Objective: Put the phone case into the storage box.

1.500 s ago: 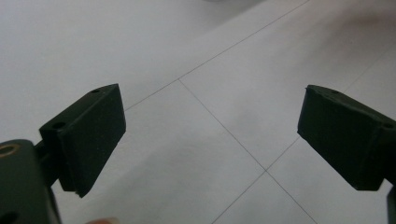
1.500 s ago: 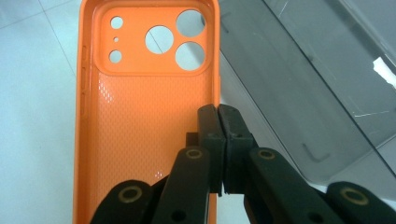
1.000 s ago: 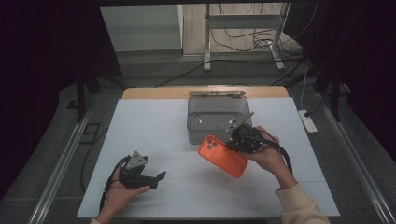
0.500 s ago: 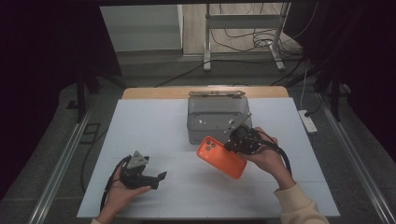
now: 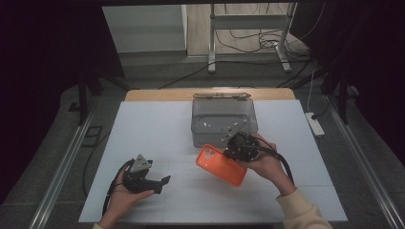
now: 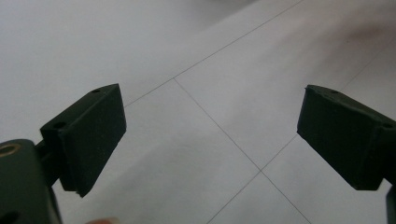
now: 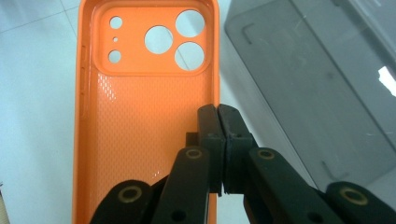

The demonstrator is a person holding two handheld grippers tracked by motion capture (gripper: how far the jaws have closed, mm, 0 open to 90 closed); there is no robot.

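Right gripper (image 7: pixel 218 116) pinching the side wall of an orange phone case (image 7: pixel 144 116), pads pressed together on its thin rim. Case held tilted above the white table (image 5: pixel 157 129), hollow side toward the gripper camera, camera cut-outs at the far end — just in front of the grey translucent box (image 5: pixel 223 119), and seemingly apart from it, though hard to judge from above. Box open, its lid (image 5: pixel 222 96) lying behind at the table's far edge. Left gripper (image 6: pixel 210 135) spread wide, nothing between the pads — only bare table surface with thin lines beneath. Held low near the front left of the table, well apart from case and box.
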